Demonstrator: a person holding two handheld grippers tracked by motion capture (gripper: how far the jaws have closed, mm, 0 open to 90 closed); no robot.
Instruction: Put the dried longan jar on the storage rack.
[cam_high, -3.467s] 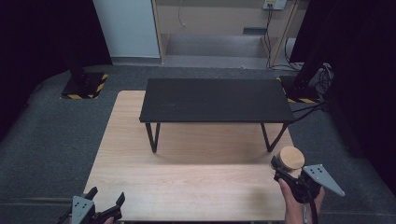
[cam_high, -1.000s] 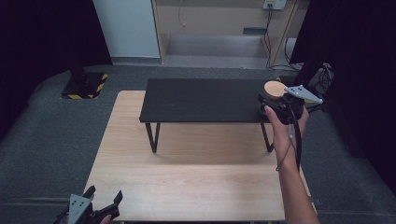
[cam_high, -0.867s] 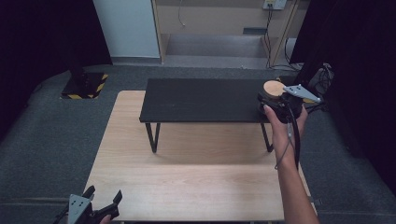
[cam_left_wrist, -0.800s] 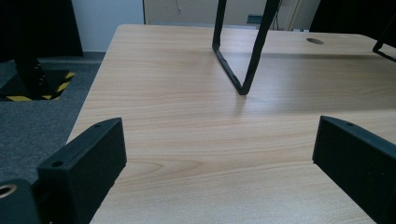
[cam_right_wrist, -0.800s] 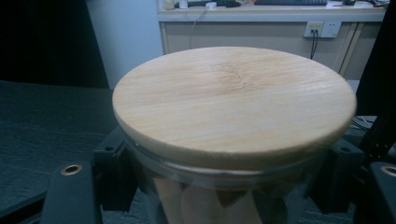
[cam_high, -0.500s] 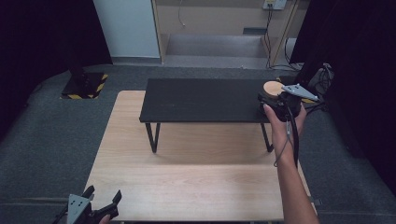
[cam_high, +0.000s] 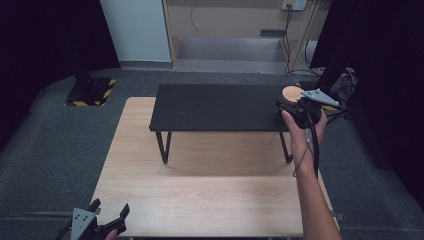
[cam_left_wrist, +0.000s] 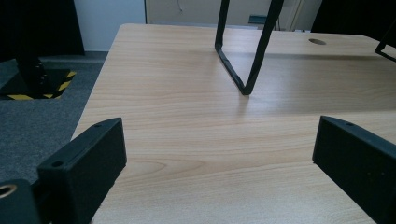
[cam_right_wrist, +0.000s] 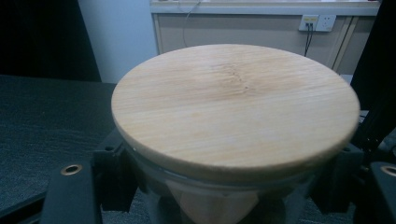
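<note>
**At the shelf's right end, the jar hangs in the right gripper's jaws**

At the near left corner of the tabletop (cam_high: 210, 210) sits the left gripper (cam_high: 107, 225), its jaws spread wide with nothing between them (in the left gripper view bare wood grain runs between the two black blocks); it lies well apart from the work, so the coming move belongs to the other hand. Farther in, the person's right forearm reaches along the right edge of the tabletop toward the black shelf (cam_high: 220, 107) that stands on thin legs across the far half; the left gripper view catches one of those legs (cam_left_wrist: 243, 70) planted on the wood. At the shelf's near right corner the right gripper (cam_high: 295, 107) is clamped on the jar (cam_high: 291, 94), a clear glass body under a round wooden lid (cam_right_wrist: 233, 105); the jaws press the glass from either side just below the lid, and the jar stands upright, its long axis vertical. The deciding relation, as I judge it: the jar sits over the right end of the shelf top, the dark surface stretching away on its left; whether its base already touches that surface cannot be told, since the hand and the lid hide it; setting it down would call for a straight lowering, with little margin toward the right edge.
</note>
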